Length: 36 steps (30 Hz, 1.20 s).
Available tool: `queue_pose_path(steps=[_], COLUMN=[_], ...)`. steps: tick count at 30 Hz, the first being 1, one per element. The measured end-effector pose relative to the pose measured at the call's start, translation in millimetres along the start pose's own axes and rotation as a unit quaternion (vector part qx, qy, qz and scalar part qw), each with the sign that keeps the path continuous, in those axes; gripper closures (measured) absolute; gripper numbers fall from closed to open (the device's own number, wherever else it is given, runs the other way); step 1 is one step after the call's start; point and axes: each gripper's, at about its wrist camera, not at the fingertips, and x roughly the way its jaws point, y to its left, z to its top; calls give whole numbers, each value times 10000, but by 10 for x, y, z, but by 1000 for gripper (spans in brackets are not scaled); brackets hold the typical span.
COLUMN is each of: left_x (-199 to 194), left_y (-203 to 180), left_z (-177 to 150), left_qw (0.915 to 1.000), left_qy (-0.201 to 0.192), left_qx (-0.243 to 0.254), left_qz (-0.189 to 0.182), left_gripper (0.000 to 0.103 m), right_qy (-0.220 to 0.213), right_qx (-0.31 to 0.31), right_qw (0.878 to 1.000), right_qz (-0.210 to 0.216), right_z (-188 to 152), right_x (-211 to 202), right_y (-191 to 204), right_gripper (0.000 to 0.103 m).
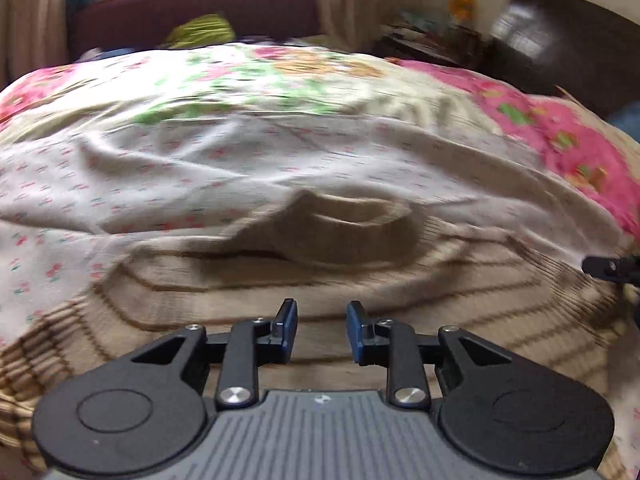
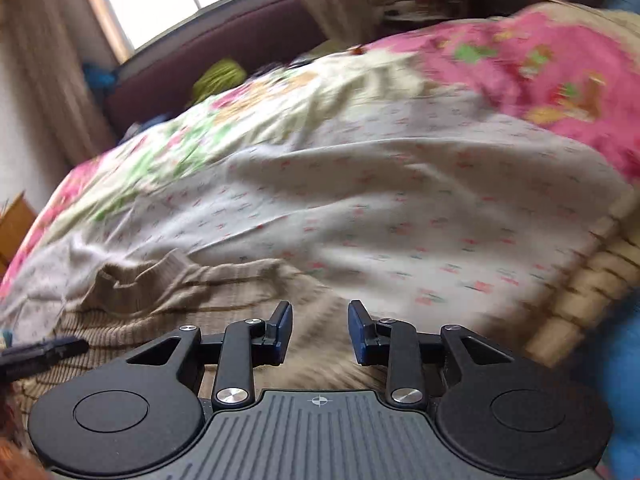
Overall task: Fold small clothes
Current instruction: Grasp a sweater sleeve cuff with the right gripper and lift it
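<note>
while both grippers are hovering wide and empty, left gripper point(image 1: 322, 330) and right gripper point(image 2: 319, 330), i'm lining up on the striped beige sweater point(image 1: 320, 276), judging a hem grab comes next.

ribbed knit sweater point(image 1: 360, 280), matt

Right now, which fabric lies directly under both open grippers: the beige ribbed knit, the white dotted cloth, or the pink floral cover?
The beige ribbed knit sweater, brown-striped with a rolled collar, nearest of the three.
</note>
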Motion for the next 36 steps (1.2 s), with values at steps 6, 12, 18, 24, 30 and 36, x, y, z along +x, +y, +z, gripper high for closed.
queue_pose_path(steps=[6, 12, 18, 24, 30, 36], left_x=[134, 425, 490, 457, 233, -166], left_y=[-1049, -1732, -1781, -1787, -1666, -1251], left_z=[-16, -121, -133, -148, -168, -276], left_qw=[9923, 9863, 9878, 9890, 9904, 9910], left_qy=[228, 555, 620, 629, 492, 293], left_qx=[605, 776, 678, 700, 432, -48], left_qz=[-1053, -1349, -1256, -1138, -1216, -1307], left_gripper=[58, 58, 57, 56, 56, 54], right_qy=[-402, -518, -541, -681, -1245, -1708], right_qx=[1128, 2272, 3058, 3566, 3579, 2492], right_qw=[9892, 9689, 9468, 9295, 9254, 9530], right_qz=[-842, -838, -850, -655, 10, 234], right_z=[-87, -11, 85, 91, 141, 376], right_x=[-602, -596, -321, -157, -567, -888], right_y=[-977, -1594, -1819, -1951, -1923, -1225], right_gripper=[70, 68, 68, 89, 95, 95])
